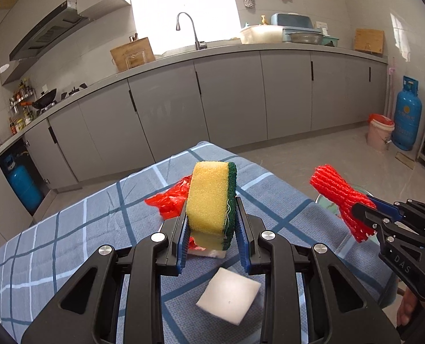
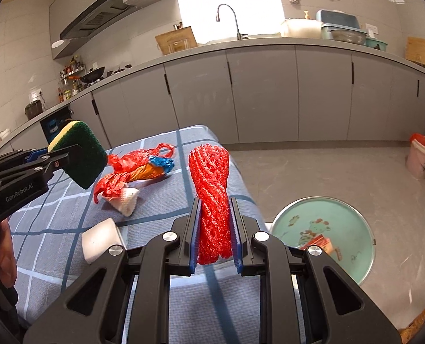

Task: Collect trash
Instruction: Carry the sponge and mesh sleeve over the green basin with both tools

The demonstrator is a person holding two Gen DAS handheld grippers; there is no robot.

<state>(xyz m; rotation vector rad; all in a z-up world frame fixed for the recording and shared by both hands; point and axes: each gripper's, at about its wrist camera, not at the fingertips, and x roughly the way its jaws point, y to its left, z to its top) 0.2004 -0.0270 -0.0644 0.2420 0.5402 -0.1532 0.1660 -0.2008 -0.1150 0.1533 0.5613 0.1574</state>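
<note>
Two pieces are being carried above the table: left gripper clamping the sponge, right gripper clamping the net. Next, I judge, both are heading to the basin at 4 o'clock in the right view and releasing there.

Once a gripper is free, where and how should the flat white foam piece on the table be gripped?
The white foam piece lies flat on the checked cloth, so probably come from above and close the jaws across two opposite straight edges; its near corner seems to overhang the table edge.
</note>
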